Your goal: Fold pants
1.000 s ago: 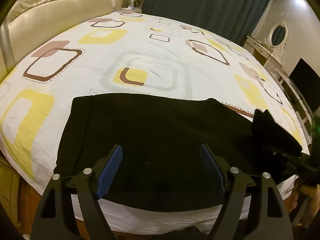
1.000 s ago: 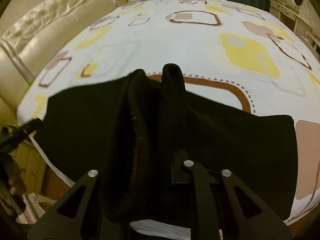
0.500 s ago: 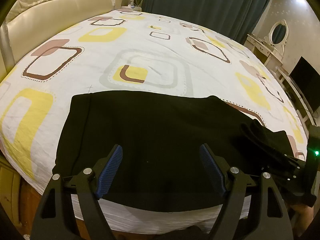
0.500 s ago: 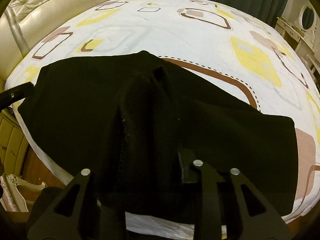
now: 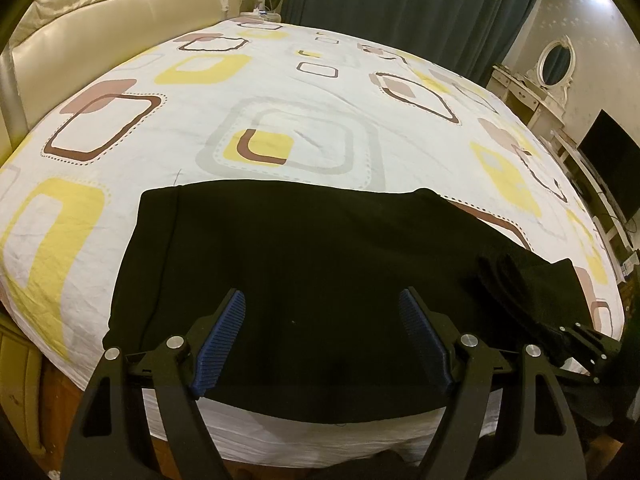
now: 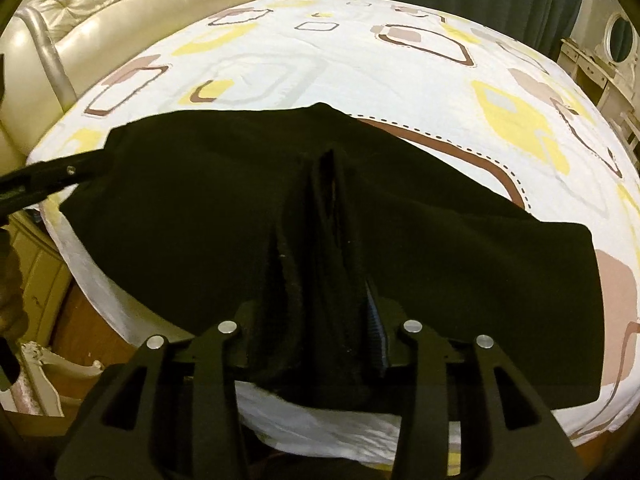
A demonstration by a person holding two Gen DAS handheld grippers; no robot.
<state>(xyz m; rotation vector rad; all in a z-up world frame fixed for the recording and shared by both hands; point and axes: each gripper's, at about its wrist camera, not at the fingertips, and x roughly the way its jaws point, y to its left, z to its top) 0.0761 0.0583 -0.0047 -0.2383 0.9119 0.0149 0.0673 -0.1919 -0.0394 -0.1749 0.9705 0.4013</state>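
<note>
Black pants (image 5: 304,264) lie flat along the near edge of the bed, also in the right wrist view (image 6: 192,200). My left gripper (image 5: 322,340) is open and empty, its blue pads above the pants' near edge. My right gripper (image 6: 320,328) is shut on a bunched ridge of the pants' fabric (image 6: 320,240) and holds it low over the spread cloth. The right gripper also shows at the right in the left wrist view (image 5: 560,336). The left gripper's tip shows at the left in the right wrist view (image 6: 36,180).
The bed sheet (image 5: 304,100) is white with yellow and brown squares. A cream tufted headboard (image 5: 100,4) stands at the left. Dark curtains (image 5: 400,0) hang at the back. A white dresser with an oval mirror (image 5: 556,64) and a dark screen (image 5: 612,164) stand at the right.
My right gripper has lowered the held fold from raised above the bed down toward the spread pants. The left gripper has stayed open and hardly moved.
</note>
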